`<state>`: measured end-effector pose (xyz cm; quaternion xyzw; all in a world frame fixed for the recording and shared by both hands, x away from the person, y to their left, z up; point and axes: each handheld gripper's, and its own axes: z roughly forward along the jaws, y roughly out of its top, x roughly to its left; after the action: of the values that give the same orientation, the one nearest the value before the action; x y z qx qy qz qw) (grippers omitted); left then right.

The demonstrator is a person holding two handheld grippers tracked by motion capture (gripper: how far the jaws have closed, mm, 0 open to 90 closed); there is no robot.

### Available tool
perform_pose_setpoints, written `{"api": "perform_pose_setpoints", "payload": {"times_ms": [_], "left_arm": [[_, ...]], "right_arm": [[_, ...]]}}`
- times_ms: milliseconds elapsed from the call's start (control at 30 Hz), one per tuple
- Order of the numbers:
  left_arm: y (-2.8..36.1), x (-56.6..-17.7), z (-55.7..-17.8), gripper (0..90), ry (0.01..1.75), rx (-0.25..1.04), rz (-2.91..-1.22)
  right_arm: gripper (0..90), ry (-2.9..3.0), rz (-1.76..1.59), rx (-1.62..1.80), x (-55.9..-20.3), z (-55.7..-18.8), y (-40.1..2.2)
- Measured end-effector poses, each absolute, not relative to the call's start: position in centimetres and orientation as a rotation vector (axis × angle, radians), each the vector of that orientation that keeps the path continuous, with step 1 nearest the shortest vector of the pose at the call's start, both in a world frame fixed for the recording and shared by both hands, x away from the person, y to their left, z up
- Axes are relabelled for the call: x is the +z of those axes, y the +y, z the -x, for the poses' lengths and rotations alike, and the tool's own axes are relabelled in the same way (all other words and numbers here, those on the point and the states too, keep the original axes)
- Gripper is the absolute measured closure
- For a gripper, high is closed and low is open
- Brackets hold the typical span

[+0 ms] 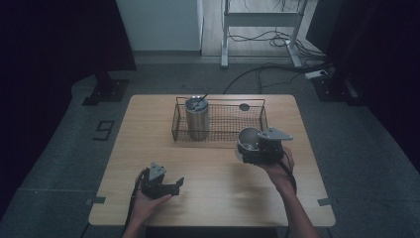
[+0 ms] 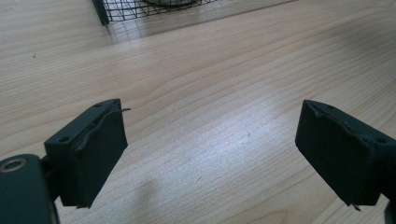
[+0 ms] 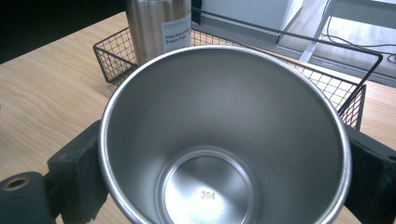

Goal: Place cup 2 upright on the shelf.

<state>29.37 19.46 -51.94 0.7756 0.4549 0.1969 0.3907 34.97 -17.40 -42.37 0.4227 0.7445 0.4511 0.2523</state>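
My right gripper (image 1: 250, 151) is shut on an empty stainless steel cup (image 1: 247, 137), held upright just above the table in front of the wire basket's right end. In the right gripper view the cup (image 3: 224, 116) sits between the black pads (image 3: 77, 172), its mouth facing the camera. A black wire basket (image 1: 218, 105) stands at the back middle of the wooden table (image 1: 208, 168). A tall steel tumbler (image 1: 196, 119) with a lid and straw stands in the basket's left end. My left gripper (image 1: 177, 184) rests low at the front left, open, with bare wood between its jaws (image 2: 212, 149).
A small dark round lid (image 1: 244, 106) lies in the right part of the basket. In the right gripper view the labelled tumbler (image 3: 149, 28) and the basket rim (image 3: 359, 100) are just behind the cup. A desk frame and cables stand on the floor beyond the table.
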Motion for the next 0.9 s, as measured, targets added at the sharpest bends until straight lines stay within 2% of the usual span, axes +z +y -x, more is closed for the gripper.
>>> {"api": "perform_pose_setpoints", "payload": {"times_ms": [167,900], "left_arm": [[19.5,-51.8,-29.3,8.9,1.148,0.451,-1.950],[19.7,-52.1,-29.5,8.8,1.166,0.467,-1.954]], "right_arm": [[6.7,2.026,-1.142,1.222,-42.0,-35.4,-17.4],[6.7,2.038,-1.125,1.208,-40.1,-37.5,-16.6]]}}
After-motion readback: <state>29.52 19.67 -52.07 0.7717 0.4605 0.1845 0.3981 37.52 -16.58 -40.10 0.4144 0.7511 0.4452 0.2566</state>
